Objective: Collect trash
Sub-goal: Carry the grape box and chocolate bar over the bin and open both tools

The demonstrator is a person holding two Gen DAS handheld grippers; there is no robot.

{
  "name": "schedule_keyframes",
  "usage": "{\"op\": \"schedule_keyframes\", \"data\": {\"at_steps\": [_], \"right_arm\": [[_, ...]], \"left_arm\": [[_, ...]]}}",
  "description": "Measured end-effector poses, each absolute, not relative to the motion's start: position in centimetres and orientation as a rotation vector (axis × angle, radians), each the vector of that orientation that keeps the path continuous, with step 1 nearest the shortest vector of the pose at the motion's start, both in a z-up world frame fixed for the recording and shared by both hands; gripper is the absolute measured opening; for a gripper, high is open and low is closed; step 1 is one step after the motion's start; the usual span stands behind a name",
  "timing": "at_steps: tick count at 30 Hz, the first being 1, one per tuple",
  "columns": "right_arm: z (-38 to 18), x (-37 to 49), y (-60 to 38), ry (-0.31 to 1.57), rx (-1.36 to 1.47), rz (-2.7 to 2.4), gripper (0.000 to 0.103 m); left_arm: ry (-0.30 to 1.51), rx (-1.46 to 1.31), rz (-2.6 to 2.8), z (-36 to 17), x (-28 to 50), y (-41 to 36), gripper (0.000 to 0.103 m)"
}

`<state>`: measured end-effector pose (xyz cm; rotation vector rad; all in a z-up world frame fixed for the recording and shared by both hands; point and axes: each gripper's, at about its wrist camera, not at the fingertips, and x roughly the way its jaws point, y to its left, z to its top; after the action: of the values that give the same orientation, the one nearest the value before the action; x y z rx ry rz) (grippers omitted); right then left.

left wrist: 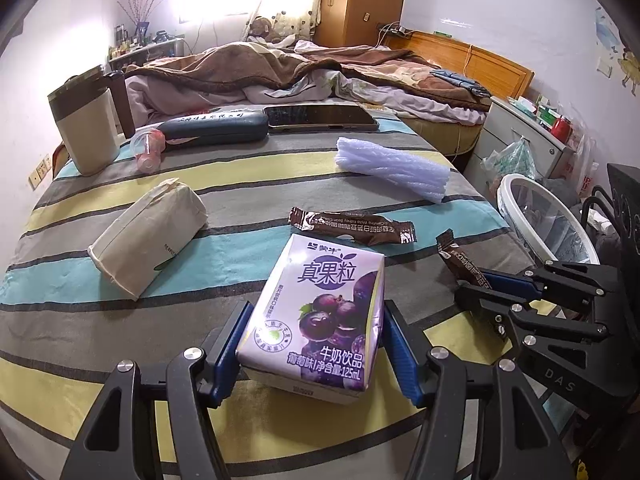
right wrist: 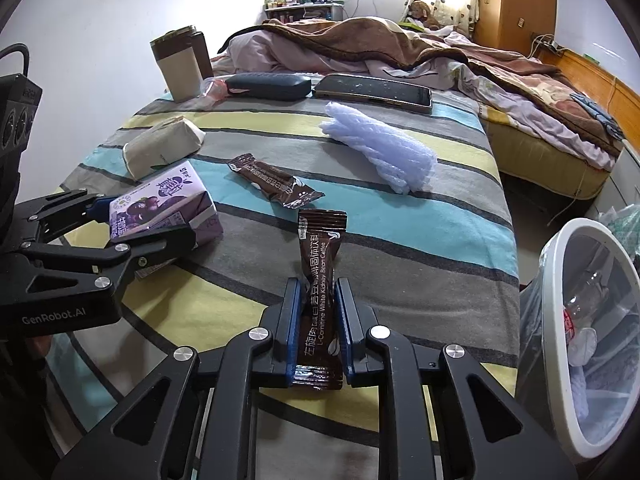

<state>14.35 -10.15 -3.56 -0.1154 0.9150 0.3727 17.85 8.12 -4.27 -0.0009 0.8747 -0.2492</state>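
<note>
**Gripping a carton and a sachet on the striped table**

Looking through the left wrist view, one purple milk carton [left wrist: 320,312] lies at lower centre on the striped cloth [left wrist: 120,320], with the left gripper [left wrist: 310,344] straddling it; both blue pads touch its sides, so the jaws pinch it at about half width. Two brown coffee sachets show: one loose sachet [left wrist: 352,226] flat just above the carton, and the held sachet [left wrist: 460,260] at right, clamped by the right gripper [left wrist: 486,286]. One tissue pack [left wrist: 148,236] lies at left, one foam roll [left wrist: 392,166] at upper right, one beige jug [left wrist: 86,120] at upper left. Bare cloth lies between carton and tissue pack. One white bin [left wrist: 548,220] stands past the table's right edge.

In the right wrist view, the right gripper [right wrist: 318,336] tilts downward, jaws pressed almost together on the held sachet [right wrist: 320,280], which stands upright at lower centre. The loose sachet [right wrist: 276,184] lies above it, apart. The left gripper [right wrist: 152,236] enters from the left edge on the carton [right wrist: 160,208]. The bin [right wrist: 584,336] fills the lower right, beside the table edge, its mouth open.
</note>
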Motion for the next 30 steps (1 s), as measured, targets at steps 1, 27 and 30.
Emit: {"op": "schedule_keyframes", "data": {"at_steps": [1,27,30], "right_arm": [[-3.6,14.3,-10.1,0.914,-0.113,0.371,0.019],[-1.5,12.6,-12.1,0.824,-0.034,0.314,0.017],[-1.1,12.3,-12.6,0.81,-0.023,0.305,0.017]], "left_arm": [[0.874,-0.001,-0.25,-4.2,17.8,8.1,0.063],[0.789,0.031,-0.237,-1.5,14.8,6.5,0.063],[0.779,0.031,-0.244,-1.1,14.5,6.2,0.063]]}}
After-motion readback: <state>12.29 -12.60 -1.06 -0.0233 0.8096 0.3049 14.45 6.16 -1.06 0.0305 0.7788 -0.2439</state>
